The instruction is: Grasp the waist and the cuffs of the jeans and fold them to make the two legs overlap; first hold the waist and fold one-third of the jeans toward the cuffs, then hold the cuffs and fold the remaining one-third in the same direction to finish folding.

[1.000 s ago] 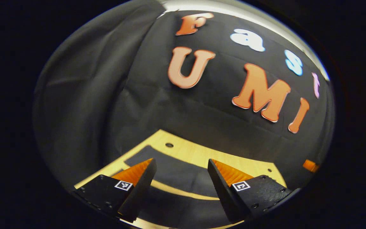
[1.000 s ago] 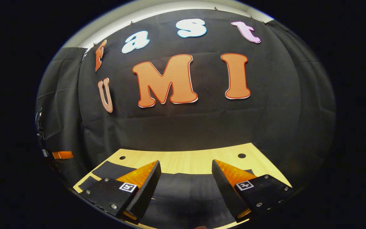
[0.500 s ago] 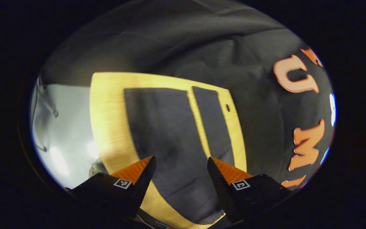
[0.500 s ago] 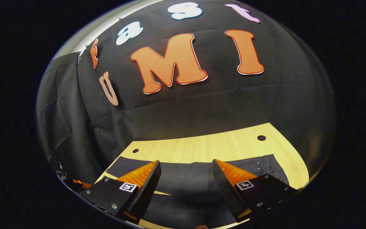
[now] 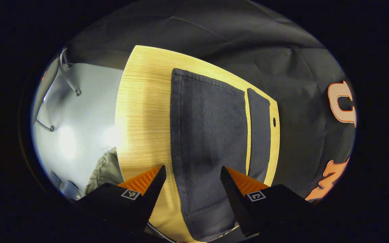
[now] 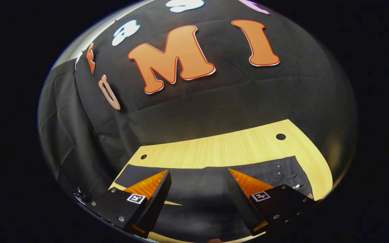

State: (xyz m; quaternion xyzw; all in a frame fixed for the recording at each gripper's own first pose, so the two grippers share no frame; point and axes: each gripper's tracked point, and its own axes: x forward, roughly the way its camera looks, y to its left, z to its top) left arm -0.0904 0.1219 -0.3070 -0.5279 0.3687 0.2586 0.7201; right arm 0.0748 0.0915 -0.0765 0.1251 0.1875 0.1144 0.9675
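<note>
jeans [image 5: 208, 141] ×1, flat on table [image 5: 140, 111] (two legs apart) | left gripper [image 5: 191, 175], right gripper [image 6: 198, 179]: jaws wide, empty

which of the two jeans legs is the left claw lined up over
The wider-looking leg, the one nearer the table's open edge. It runs between the open left claw fingers; the narrower-looking leg lies beyond it, toward the booth wall.

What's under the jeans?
The jeans lie flat on a light wooden table, which shows bare around them and between the legs. Whatever sits directly beneath the cloth is covered.
</note>
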